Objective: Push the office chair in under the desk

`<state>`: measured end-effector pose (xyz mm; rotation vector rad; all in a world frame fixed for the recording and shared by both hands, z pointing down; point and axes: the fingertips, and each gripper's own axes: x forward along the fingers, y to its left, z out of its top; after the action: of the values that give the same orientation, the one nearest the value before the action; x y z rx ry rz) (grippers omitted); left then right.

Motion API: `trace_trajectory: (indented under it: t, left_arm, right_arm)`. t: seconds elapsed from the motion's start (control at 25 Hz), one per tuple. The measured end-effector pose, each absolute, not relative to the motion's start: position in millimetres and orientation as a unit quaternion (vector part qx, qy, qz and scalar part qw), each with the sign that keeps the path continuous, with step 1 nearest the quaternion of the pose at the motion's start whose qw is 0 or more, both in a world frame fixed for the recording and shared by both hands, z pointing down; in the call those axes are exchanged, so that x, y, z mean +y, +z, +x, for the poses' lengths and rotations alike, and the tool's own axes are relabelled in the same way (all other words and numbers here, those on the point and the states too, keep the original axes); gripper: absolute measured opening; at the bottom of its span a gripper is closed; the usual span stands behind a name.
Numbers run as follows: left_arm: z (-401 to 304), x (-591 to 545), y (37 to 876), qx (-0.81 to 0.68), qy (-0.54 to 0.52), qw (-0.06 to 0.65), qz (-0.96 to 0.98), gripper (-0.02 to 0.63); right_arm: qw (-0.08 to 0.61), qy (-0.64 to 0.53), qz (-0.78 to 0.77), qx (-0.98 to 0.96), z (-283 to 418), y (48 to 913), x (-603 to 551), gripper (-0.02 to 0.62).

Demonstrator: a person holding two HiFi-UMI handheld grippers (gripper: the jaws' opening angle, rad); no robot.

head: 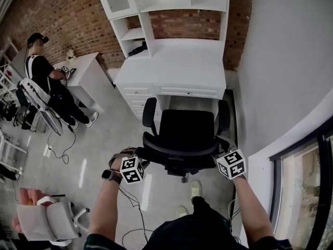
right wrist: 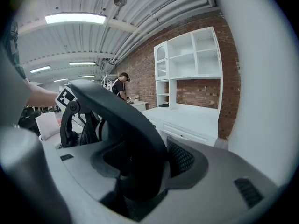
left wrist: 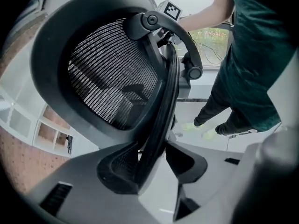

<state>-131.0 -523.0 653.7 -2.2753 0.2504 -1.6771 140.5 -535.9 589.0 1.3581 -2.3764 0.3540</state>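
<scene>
A black office chair [head: 186, 129] stands in front of the white desk [head: 171, 66], its seat facing the knee space between the drawers. I stand behind its curved backrest [head: 179, 151]. My left gripper [head: 142, 159] is at the backrest's left end. In the left gripper view the black rim [left wrist: 161, 111] runs between the two pads of that gripper [left wrist: 152, 164], touching both. My right gripper [head: 221, 150] is at the right end. In the right gripper view the thick rim [right wrist: 126, 120] fills the gap of that gripper [right wrist: 140, 164].
A grey wall [head: 281, 61] runs close along the right of desk and chair. A glass door [head: 299, 191] is at lower right. At the left a person [head: 41, 72] sits at another white table. A white chair [head: 52, 220] stands lower left, with cables [head: 62, 152] on the floor.
</scene>
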Motion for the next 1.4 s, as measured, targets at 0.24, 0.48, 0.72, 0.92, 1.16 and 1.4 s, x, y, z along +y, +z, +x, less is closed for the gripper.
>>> trace_trajectory:
  t: [0.24, 0.48, 0.72, 0.92, 1.16, 1.4]
  left_arm:
    - [-127.4, -562.0, 652.4, 0.088, -0.594, 0.143, -0.787, 0.184]
    - [-124.5, -595.5, 654.4, 0.093, -0.601, 0.14, -0.781, 0.189]
    - [-124.9, -618.9, 657.6, 0.107, -0.605, 0.134, -0.778, 0.195]
    - [-116.7, -635.6, 660.2, 0.116, -0.608, 0.131, -0.775, 0.202]
    - [-113.2, -651.4, 660.3, 0.116, -0.611, 0.13, -0.773, 0.204]
    - [-114.1, -656.0, 657.4, 0.106, -0.602, 0.13, -0.78, 0.215]
  right_arm:
    - [0.188, 0.128, 0.489, -0.842, 144.2, 585.3, -570.4, 0.229]
    - [0.185, 0.128, 0.495, -0.839, 147.3, 585.8, -598.0, 0.23]
    - [0.183, 0.129, 0.494, -0.84, 147.1, 589.9, -621.3, 0.23]
    - [0.182, 0.13, 0.497, -0.839, 155.3, 592.0, -635.1, 0.23]
    - [0.185, 0.127, 0.504, -0.834, 158.8, 590.4, -647.9, 0.23]
    - [0.181, 0.135, 0.498, -0.837, 156.9, 588.5, -654.3, 0.232]
